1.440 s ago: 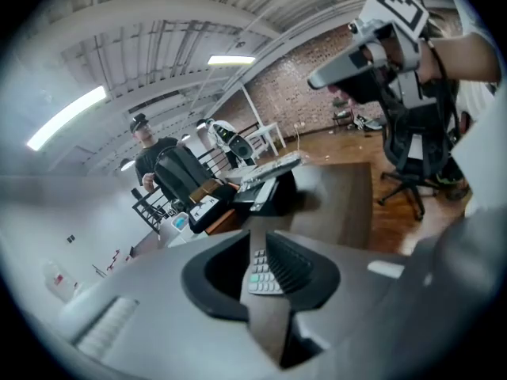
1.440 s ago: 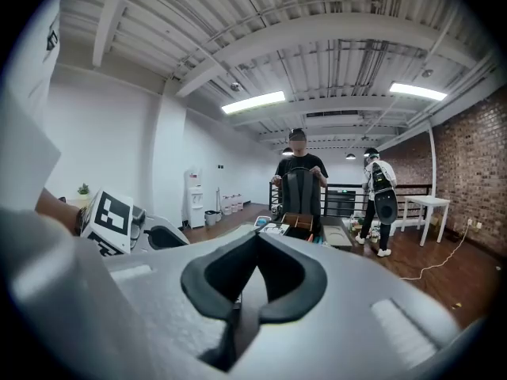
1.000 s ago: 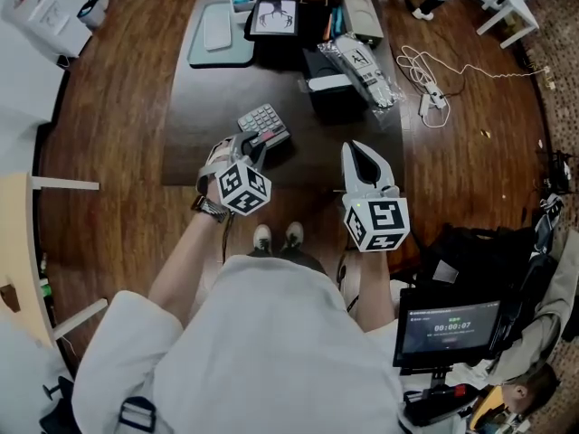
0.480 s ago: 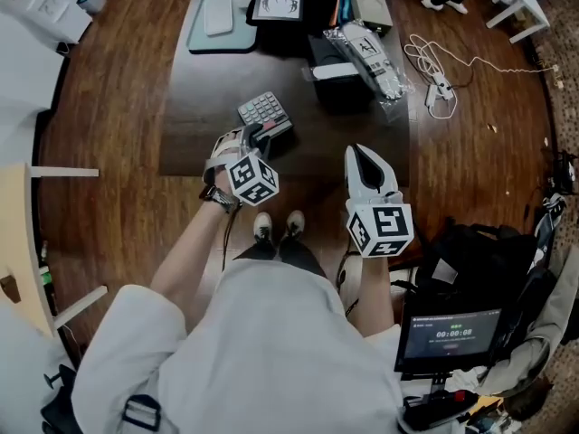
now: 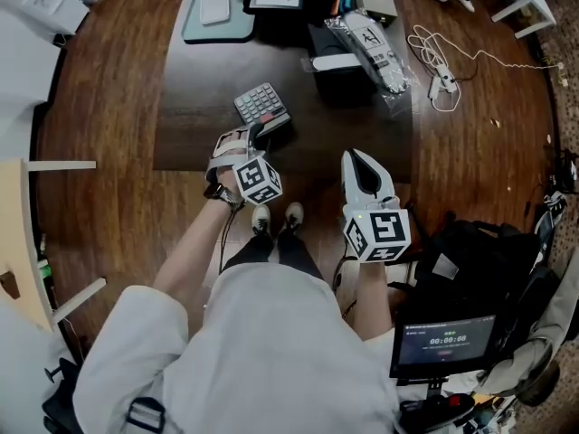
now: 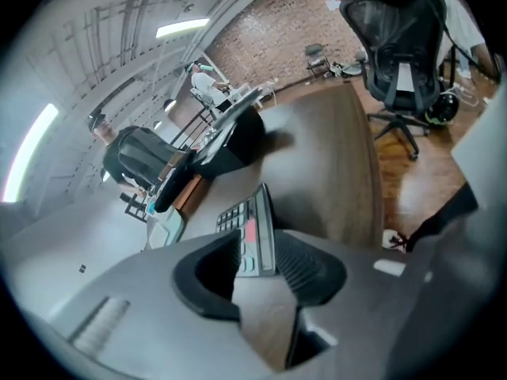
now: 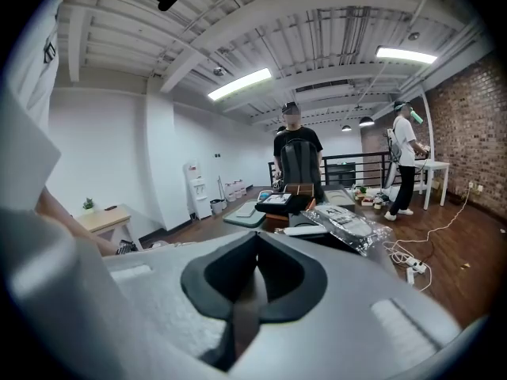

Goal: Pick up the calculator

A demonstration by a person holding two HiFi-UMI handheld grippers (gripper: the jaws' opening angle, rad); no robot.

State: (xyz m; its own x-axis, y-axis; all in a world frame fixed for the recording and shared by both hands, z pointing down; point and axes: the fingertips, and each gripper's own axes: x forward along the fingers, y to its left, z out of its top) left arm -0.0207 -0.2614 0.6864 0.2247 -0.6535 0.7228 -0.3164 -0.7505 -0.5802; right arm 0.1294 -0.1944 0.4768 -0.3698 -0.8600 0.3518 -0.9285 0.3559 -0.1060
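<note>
Between just-opened left gripper (image 6: pixel 257 252) jaws, calculator (image 6: pixel 247 229)

The left gripper (image 6: pixel 258 244), its jaws having just been opening wide, flanks the calculator's (image 6: pixel 246 216) near end on the bench (image 6: pixel 333 157), pads not pressing.

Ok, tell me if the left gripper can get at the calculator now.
Probably yes: the left gripper has just been opening its jaws, nothing gripped between them, and the calculator lies ahead, unobstructed.

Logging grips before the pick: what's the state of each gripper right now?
Left gripper: open, jaws have just been opening; calculator end between them, not gripped.
Right gripper: shut, empty.
</note>
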